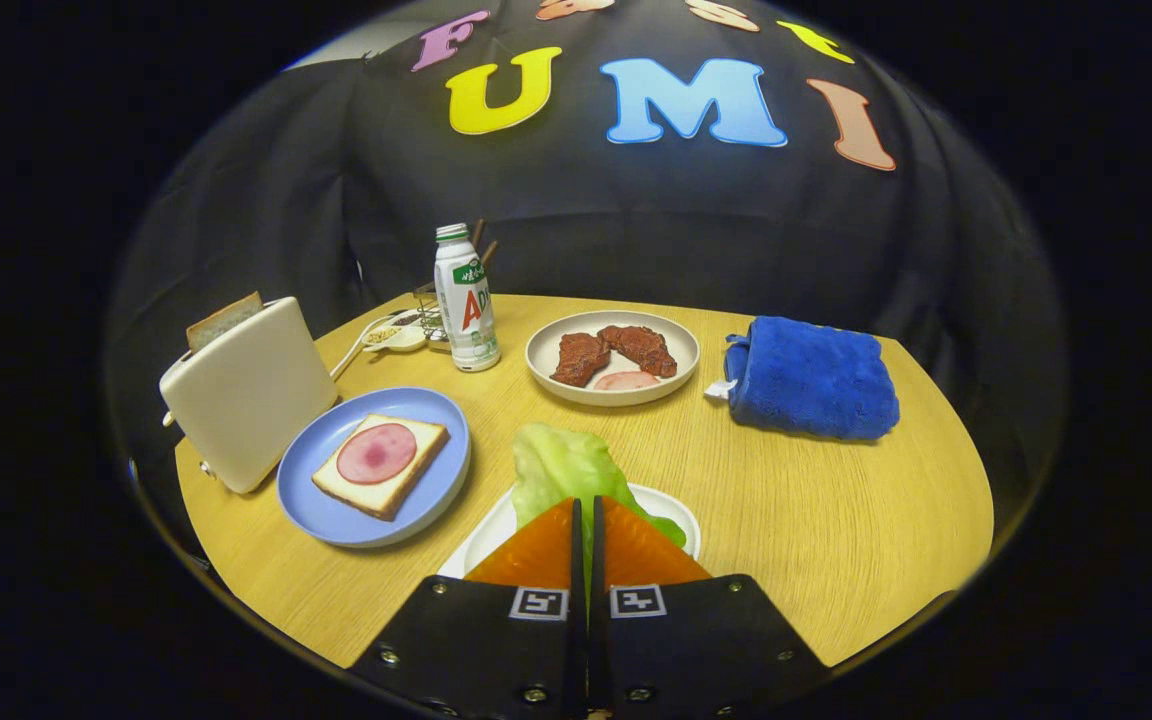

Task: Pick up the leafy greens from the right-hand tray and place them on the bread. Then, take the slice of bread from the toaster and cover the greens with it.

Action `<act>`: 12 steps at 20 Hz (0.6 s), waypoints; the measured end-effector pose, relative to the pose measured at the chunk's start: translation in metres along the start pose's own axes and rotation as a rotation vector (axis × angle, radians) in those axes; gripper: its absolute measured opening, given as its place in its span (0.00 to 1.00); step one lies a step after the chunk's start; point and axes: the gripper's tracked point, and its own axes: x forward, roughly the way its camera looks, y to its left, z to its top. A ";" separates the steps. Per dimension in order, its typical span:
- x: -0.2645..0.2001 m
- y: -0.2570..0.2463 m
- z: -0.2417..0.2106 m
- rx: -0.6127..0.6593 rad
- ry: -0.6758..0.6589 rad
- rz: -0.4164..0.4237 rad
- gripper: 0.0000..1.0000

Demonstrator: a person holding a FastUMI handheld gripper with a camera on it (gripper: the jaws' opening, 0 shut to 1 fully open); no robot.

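Note:
My gripper (584,505) is shut on the leafy greens (561,465), a pale green lettuce leaf that sticks up from between the fingers above the white tray (681,518). To the left lies a blue plate (331,500) with a slice of bread (416,445) topped by a round pink ham slice (376,452). Further left stands a cream toaster (248,395) with a second bread slice (223,320) poking out of its slot.
Beyond the greens sits a beige plate (543,352) with brown meat pieces. A white bottle (466,300) stands behind the blue plate, with a small spoon dish (391,335) beside it. A folded blue towel (808,378) lies at the right of the round wooden table (836,520).

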 end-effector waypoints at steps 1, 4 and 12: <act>-0.001 0.002 0.004 -0.001 -0.003 0.004 0.01; -0.006 0.009 0.017 -0.023 -0.020 0.010 0.01; -0.010 0.048 0.048 -0.078 -0.068 0.043 0.01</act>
